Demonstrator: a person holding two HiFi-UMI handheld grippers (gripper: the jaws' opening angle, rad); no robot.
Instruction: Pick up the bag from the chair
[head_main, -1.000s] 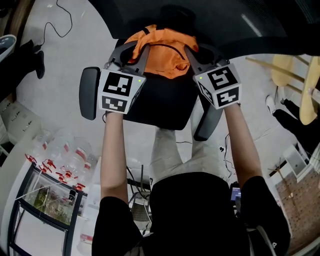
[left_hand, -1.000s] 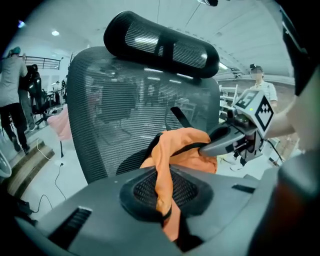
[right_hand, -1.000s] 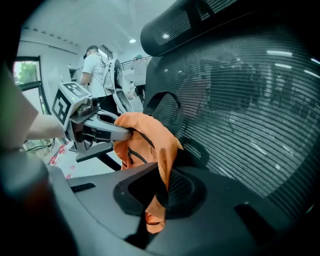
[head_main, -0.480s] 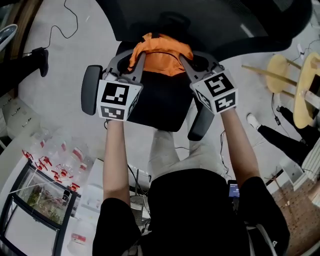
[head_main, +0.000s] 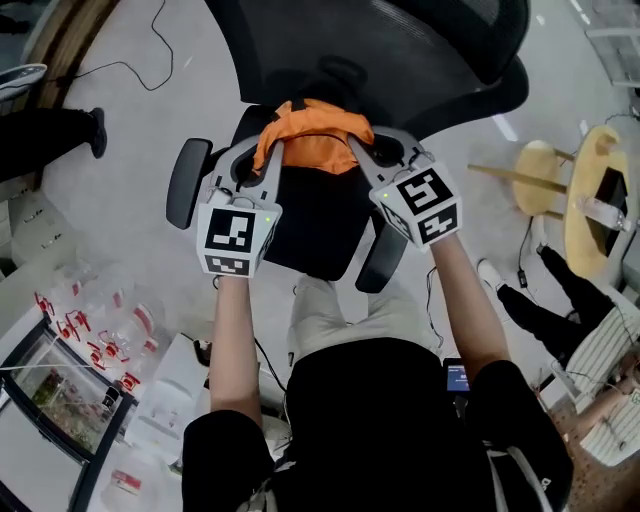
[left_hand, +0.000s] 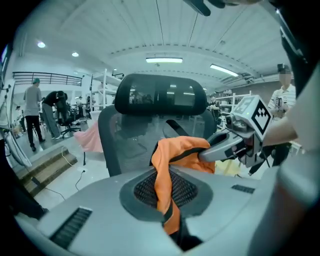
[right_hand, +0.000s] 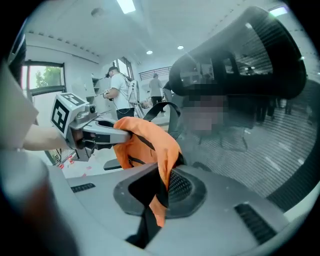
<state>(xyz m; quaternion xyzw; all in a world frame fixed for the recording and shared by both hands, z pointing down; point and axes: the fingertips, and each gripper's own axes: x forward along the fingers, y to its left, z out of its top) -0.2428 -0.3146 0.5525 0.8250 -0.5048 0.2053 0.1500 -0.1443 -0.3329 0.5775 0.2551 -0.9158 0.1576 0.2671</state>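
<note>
An orange bag (head_main: 315, 140) with black straps hangs bunched over the seat of a black office chair (head_main: 320, 215), lifted off it. My left gripper (head_main: 268, 152) is shut on the bag's left side; orange cloth and a black strap (left_hand: 167, 200) run down between its jaws. My right gripper (head_main: 356, 148) is shut on the bag's right side, with cloth (right_hand: 161, 170) pinched in its jaws. Each gripper view shows the other gripper holding the bag (left_hand: 182, 152) (right_hand: 145, 142) from the far side.
The chair's mesh backrest (head_main: 370, 50) rises just behind the bag, armrests (head_main: 187, 180) (head_main: 380, 262) at both sides. A glass-topped rack (head_main: 50, 400) with small items stands lower left. A wooden stool (head_main: 560, 185) and a person's legs (head_main: 540, 310) are at right. Cables (head_main: 160, 40) cross the floor.
Both grippers have drawn closer together and up with the bag, which is now more bunched and raised off the seat. The head view has tilted, showing more of the backrest.
</note>
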